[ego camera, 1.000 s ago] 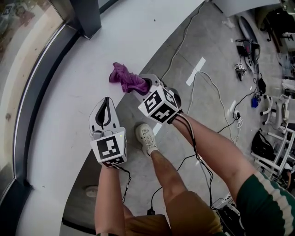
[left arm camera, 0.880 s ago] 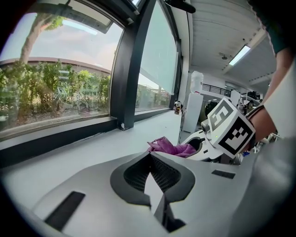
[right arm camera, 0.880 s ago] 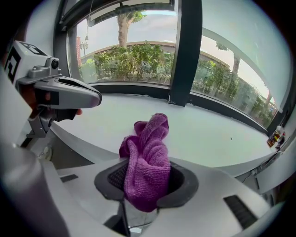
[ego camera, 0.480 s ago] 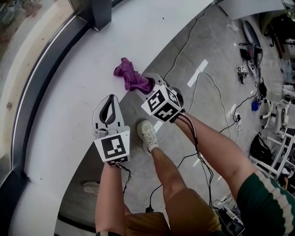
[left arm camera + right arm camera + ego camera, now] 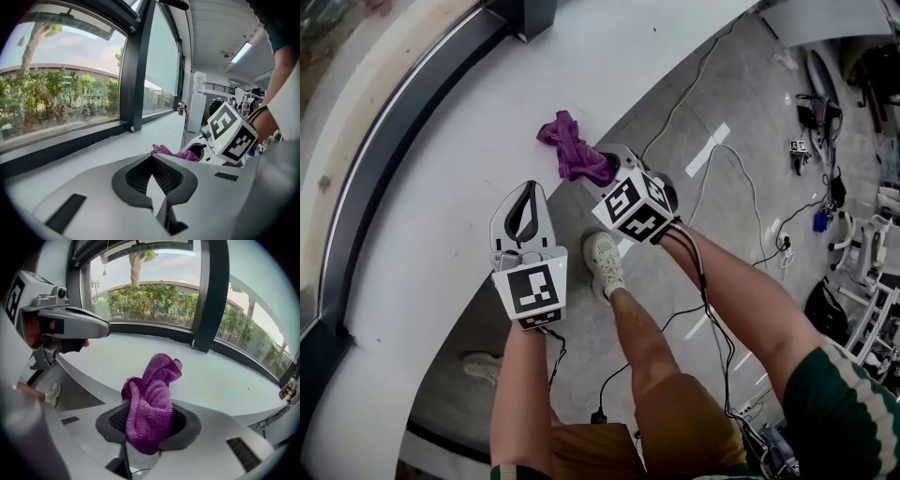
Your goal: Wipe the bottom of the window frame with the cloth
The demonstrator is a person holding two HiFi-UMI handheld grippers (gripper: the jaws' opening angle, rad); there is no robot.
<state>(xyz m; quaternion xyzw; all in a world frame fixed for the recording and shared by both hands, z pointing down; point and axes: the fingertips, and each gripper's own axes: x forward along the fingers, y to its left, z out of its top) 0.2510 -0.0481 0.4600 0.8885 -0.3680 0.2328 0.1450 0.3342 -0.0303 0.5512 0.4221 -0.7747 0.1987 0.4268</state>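
— Everything in the head view has slid up and to the right compared with a second ago, the cloth and both grippers together. The dark post at the top slid too, so much of that is probably the head turning.

— Take me across from the left.

— Farthest left runs the dark bottom of the window frame [image 5: 389, 141], then the broad white sill [image 5: 441, 225]. The left gripper [image 5: 528, 192] hangs over the sill with its jaw tips touching and nothing between them. To its right is the purple cloth [image 5: 572, 150], over the sill near the inner edge and well apart from the frame. I can't tell whether it rests on the sill.

— And who has it?

— The right gripper [image 5: 605, 171] is clamped on one end of it. In the right gripper view the wad fills the gap between the jaws and the free end stands up beyond the tips.

— How will it behave?

— It looks like soft, light, limp terry. I'd expect it to fold and drag rather than push. The present hold, low on the bunch, seems sound because plenty of cloth sticks out past the tips to press along the frame.
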